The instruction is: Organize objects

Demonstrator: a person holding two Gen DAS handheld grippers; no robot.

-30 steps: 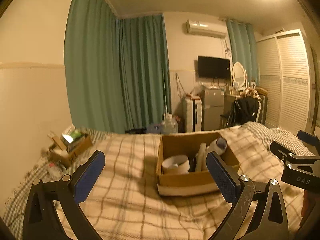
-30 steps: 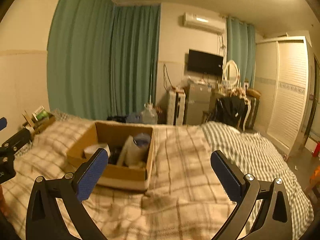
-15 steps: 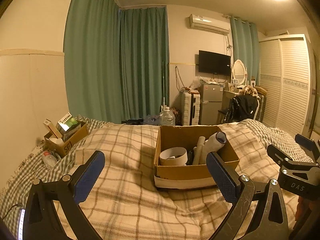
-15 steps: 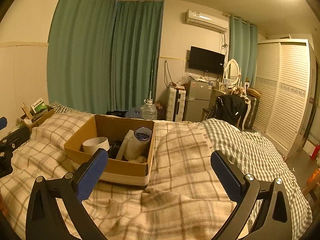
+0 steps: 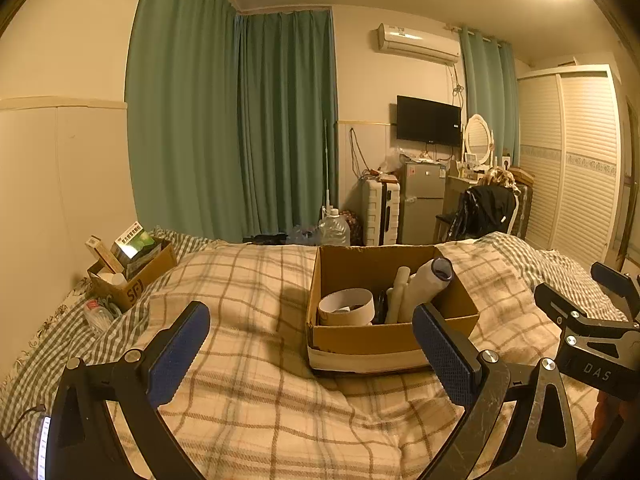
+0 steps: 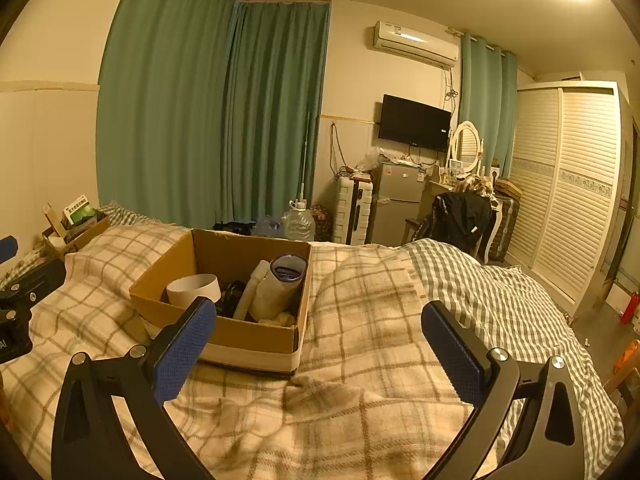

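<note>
An open cardboard box (image 5: 360, 340) sits on the plaid blanket of a bed; it also shows in the right wrist view (image 6: 248, 338). Inside lie a wide white tape roll (image 5: 346, 307), a white tube (image 5: 396, 294), a rolled sheet with a dark blue inside (image 5: 430, 280) and something black. My left gripper (image 5: 310, 350) is open and empty, held above the blanket in front of the box. My right gripper (image 6: 318, 344) is open and empty, to the right of the box; its fingers (image 5: 600, 320) show in the left wrist view.
A smaller cardboard box (image 5: 132, 276) with books and cartons stands at the bed's left edge by the wall, with a plastic bottle (image 5: 96, 314) lying beside it. Beyond the bed are green curtains, a water jug (image 5: 334, 230), a suitcase, a small fridge, a chair and a white wardrobe.
Both views have tilted upward and steadied, so the box now sits lower in view. Both grippers stay open and empty.
</note>
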